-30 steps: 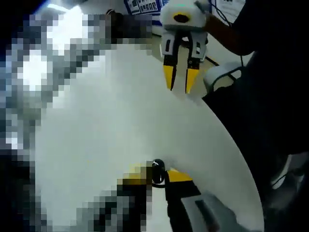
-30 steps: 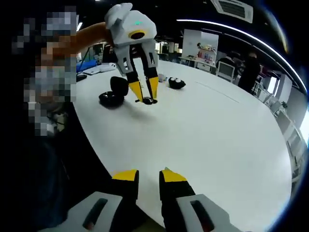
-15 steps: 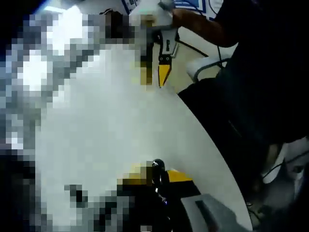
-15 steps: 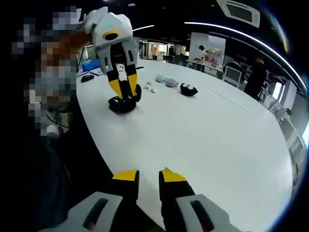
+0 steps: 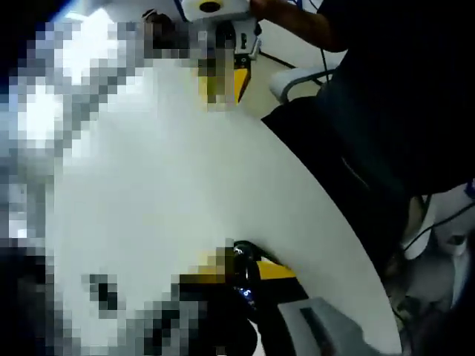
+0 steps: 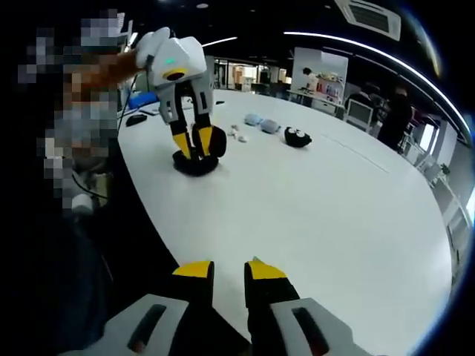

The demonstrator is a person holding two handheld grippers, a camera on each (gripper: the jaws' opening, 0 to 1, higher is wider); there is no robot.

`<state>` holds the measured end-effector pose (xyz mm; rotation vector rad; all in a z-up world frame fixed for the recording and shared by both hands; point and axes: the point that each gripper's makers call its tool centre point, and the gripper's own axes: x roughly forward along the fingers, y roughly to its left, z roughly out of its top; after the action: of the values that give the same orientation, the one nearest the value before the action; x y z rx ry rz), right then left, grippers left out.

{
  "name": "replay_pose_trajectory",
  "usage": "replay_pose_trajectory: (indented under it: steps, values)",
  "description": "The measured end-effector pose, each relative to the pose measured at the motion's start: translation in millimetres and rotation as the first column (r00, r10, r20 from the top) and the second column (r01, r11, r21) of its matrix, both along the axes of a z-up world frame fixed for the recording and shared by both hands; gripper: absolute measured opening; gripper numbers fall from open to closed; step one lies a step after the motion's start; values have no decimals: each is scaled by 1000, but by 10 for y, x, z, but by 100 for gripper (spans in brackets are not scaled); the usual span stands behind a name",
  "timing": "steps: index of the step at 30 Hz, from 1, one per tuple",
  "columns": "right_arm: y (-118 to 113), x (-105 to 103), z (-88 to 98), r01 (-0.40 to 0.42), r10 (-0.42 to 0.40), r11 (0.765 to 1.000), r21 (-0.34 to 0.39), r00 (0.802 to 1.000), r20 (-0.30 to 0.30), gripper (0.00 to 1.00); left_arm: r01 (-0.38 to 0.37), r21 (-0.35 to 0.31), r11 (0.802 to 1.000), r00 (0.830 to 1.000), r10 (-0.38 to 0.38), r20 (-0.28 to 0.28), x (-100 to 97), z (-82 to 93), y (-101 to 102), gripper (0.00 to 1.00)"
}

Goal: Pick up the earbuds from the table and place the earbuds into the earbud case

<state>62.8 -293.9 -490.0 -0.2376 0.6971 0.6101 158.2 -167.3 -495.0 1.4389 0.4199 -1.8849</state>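
In the right gripper view the left hand-held gripper [image 6: 191, 142] hangs over the open earbud case [image 6: 199, 156], a black shell near the tabletop's [image 6: 312, 215] left edge, with its yellow tips down at the case; whether anything sits between those tips is too small to tell; further along toward the far edge lie small white pieces [image 6: 237, 135], a grey pouch [image 6: 261, 124] and a second black case [image 6: 297, 138]; the right hand-held gripper [image 6: 229, 272] rises at the near edge with its jaws parted and nothing between them. The left gripper view shows the closer detail: a black earbud [image 5: 241, 261] pinched between that gripper's yellow tips [image 5: 236, 271], with the case partly under blur below; the right hand-held gripper appears at the far edge, half blurred.
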Motion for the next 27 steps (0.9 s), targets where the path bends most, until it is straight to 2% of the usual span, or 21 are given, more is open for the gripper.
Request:
replay_pose_trajectory:
  steps: [8, 15, 18, 22, 25, 27]
  values:
    - [41, 34, -9, 2, -2, 1000, 0, 1000, -9, 16, 46, 8, 999, 999, -46, -1, 21, -25, 0, 15]
    - [42, 38, -11, -9, 8, 1000, -9, 1000, -13, 16, 33, 14, 999, 999, -33, 1, 75, -60, 22, 16]
    - [92, 84, 15, -23, 23, 1000, 9, 1000, -3, 16, 5, 4, 1000, 1000, -5, -7, 81, -51, 38, 17]
    - [249, 247, 117, -47, 44, 997, 59, 998, 52, 16, -48, -37, 998, 999, 47, -22, 81, 9, 36, 19]
    - [546, 399, 215, -136, 122, 986, 102, 984, 130, 17, -118, -95, 988, 993, 117, -19, 111, 73, 43, 23]
    - [741, 457, 236, -192, 172, 972, 134, 974, 147, 17, -175, -138, 975, 985, 171, -38, 104, 124, 48, 23]
